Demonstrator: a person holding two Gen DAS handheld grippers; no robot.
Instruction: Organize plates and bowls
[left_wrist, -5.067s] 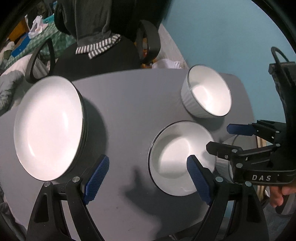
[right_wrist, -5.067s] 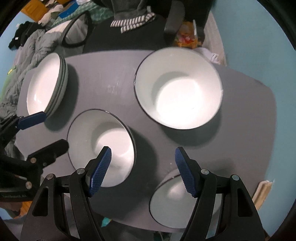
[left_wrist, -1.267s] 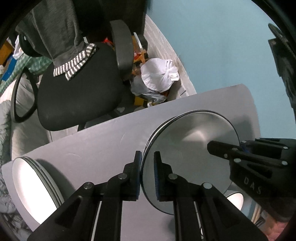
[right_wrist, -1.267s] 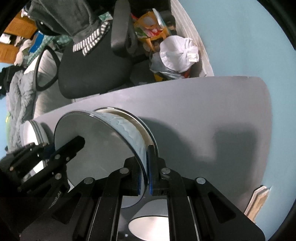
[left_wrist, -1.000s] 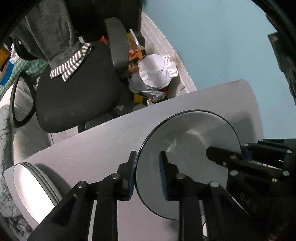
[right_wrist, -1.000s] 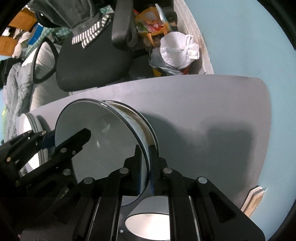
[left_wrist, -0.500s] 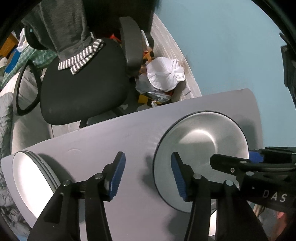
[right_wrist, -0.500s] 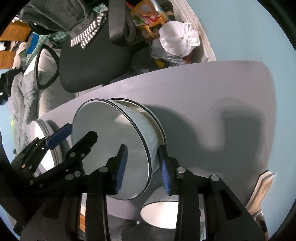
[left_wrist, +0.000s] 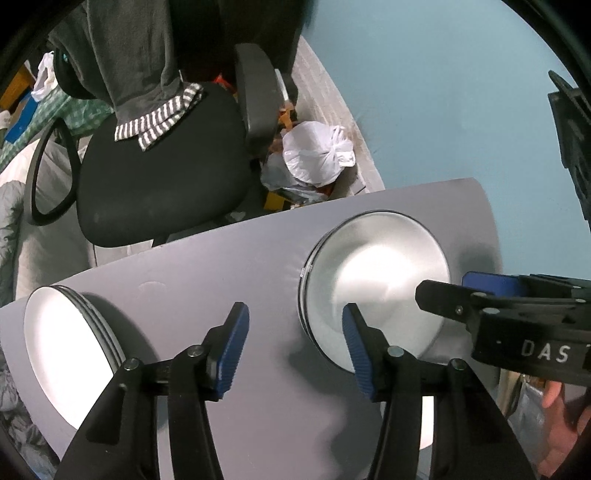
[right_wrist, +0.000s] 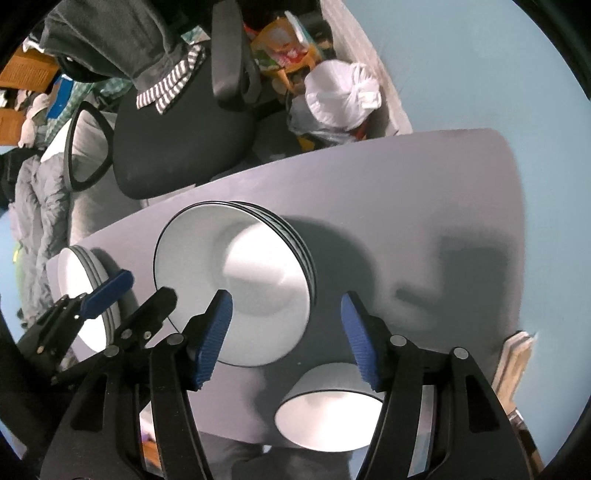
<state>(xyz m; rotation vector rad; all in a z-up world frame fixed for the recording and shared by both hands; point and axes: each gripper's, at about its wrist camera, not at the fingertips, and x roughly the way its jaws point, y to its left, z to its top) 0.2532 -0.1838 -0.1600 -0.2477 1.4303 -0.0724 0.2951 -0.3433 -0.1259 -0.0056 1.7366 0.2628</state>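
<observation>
Both grippers stand with jaws spread wide and nothing between them: the left gripper (left_wrist: 295, 345) and the right gripper (right_wrist: 286, 332) each show ribbed blue pads (left_wrist: 232, 347) on black plastic arms. Ahead of the right jaws, partly behind the left-hand pad, sits a stack of bowls (right_wrist: 236, 280), round, glossy white inside with thin dark rims, several rims showing nested at its far edge; whether that pad touches the stack, I cannot tell. Below the right jaws stands a single smaller white bowl (right_wrist: 328, 410) near the table's near edge. Left of the left jaws lies a stack of flat white plates (left_wrist: 70, 354). All rest on a smooth matte grey table (left_wrist: 221, 266) with rounded corners.
</observation>
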